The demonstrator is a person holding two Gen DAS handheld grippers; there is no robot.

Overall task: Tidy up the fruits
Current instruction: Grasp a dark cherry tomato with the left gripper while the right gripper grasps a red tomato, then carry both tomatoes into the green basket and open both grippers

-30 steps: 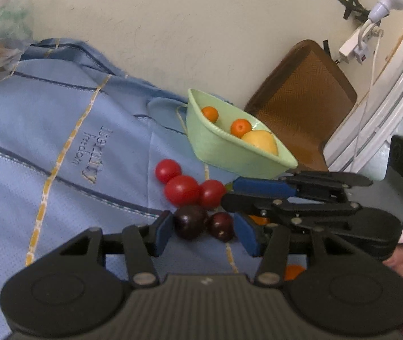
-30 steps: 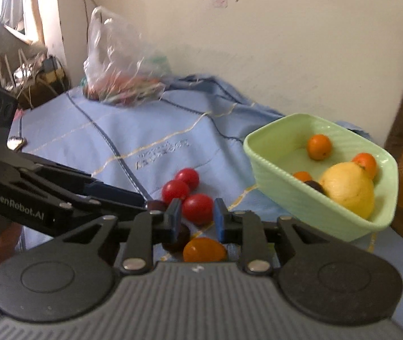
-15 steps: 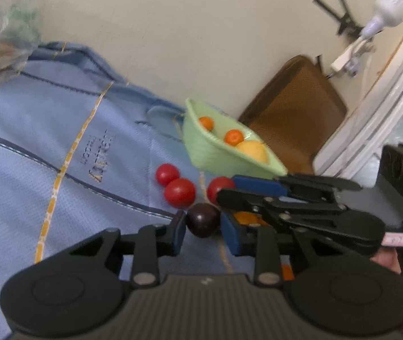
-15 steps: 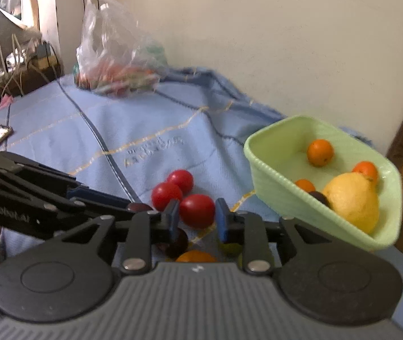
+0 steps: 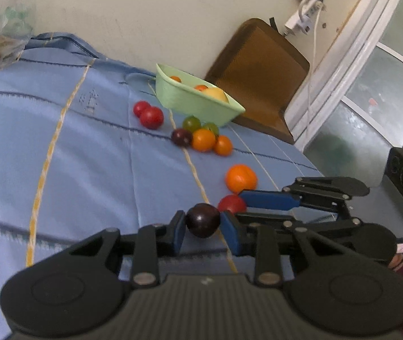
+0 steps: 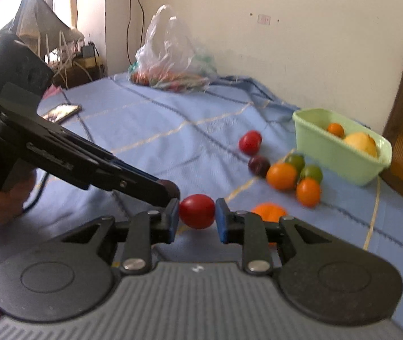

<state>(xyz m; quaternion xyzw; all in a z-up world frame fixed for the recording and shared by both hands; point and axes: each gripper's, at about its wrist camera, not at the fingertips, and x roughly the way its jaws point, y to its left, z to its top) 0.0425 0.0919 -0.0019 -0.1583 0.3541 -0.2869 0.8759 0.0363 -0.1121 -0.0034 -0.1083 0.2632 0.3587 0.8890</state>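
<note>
The left gripper (image 5: 203,225) clamps a dark purple fruit (image 5: 203,220) between its blue fingers (image 5: 179,233). The right gripper (image 6: 197,218) pinches a red tomato (image 6: 197,211) the same way; from the left wrist this tomato peeks out at about one o'clock of the purple fruit, beside the other gripper's blue pad.

Beyond the fingers lies a blue cloth (image 5: 88,155) with yellow and dark stripes, spread over what looks like a bed. A lone orange fruit (image 5: 241,178) sits nearest. Farther toward twelve o'clock is a tight cluster: a second dark fruit (image 5: 181,137), two orange tomatoes (image 5: 203,140) and two green ones (image 5: 191,123), touching one another. Two red tomatoes (image 5: 151,117) rest at about eleven o'clock of the cluster. The pale green basket (image 5: 195,103) stands just behind, holding small orange fruits and a yellow one.

A cream wall (image 5: 144,14) backs the bed, with a brown chair (image 5: 258,70) at one o'clock, a clear plastic bag (image 6: 173,53) far back and a phone (image 6: 61,112) on the cloth.

Compared with a second ago, both grippers have pulled well back from the basket and pile, each carrying its fruit, so the remaining fruits look smaller and farther off.
</note>
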